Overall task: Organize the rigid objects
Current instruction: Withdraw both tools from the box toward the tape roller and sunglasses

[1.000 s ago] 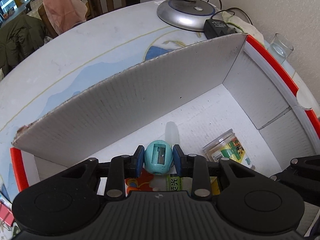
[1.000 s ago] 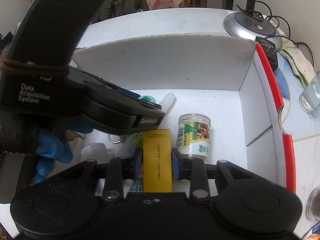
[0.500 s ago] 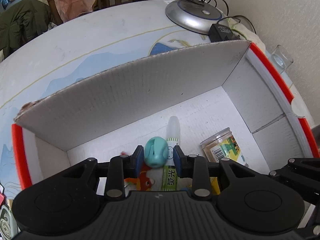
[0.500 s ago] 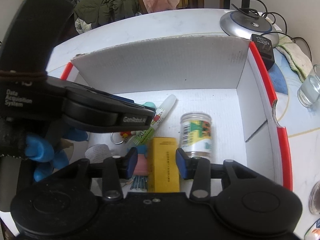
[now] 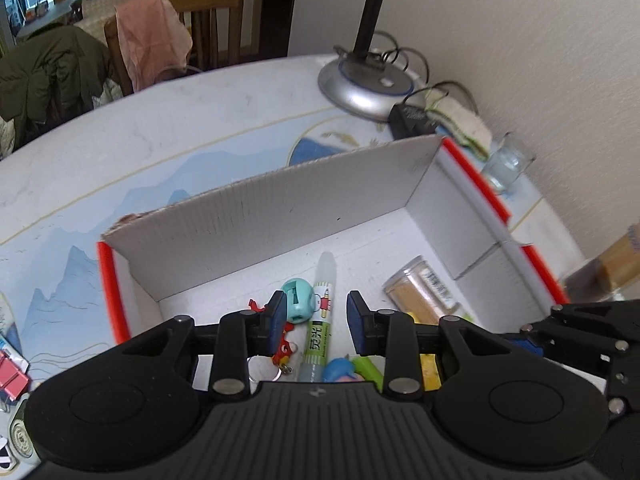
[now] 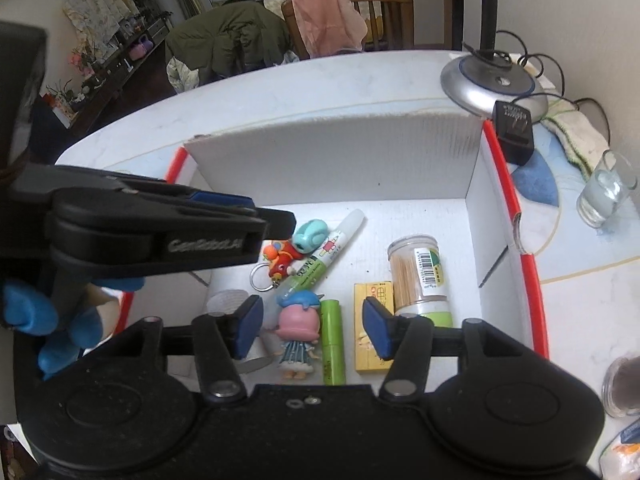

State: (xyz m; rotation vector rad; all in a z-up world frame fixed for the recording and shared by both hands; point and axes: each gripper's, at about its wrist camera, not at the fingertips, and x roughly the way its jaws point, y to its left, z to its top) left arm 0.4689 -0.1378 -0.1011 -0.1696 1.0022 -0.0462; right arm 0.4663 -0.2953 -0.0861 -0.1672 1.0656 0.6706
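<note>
A white cardboard box with red edges (image 5: 280, 216) (image 6: 472, 240) sits on the table. Inside lie a teal sharpener (image 5: 298, 306) (image 6: 309, 235), a glue stick (image 5: 322, 316) (image 6: 324, 252), a red keychain figure (image 5: 283, 342) (image 6: 278, 262), a toothpick jar (image 5: 424, 292) (image 6: 420, 276), a yellow box (image 6: 370, 324), a green tube (image 6: 333, 344) and a pink doll (image 6: 300, 328). My left gripper (image 5: 318, 320) is open and empty above the sharpener and glue stick. My right gripper (image 6: 312, 330) is open and empty above the doll, green tube and yellow box.
A lamp base (image 5: 366, 84) (image 6: 494, 84), a black adapter (image 6: 514, 132), a cloth (image 5: 460, 124) and a glass of water (image 5: 504, 166) (image 6: 606, 192) stand right of the box. Binder clips (image 5: 12, 372) lie at the left. A chair with clothes (image 5: 156, 40) stands behind the table.
Both grippers opened and pulled back up. The left let go of the teal sharpener, the right let go of the yellow box; both now lie in the box.
</note>
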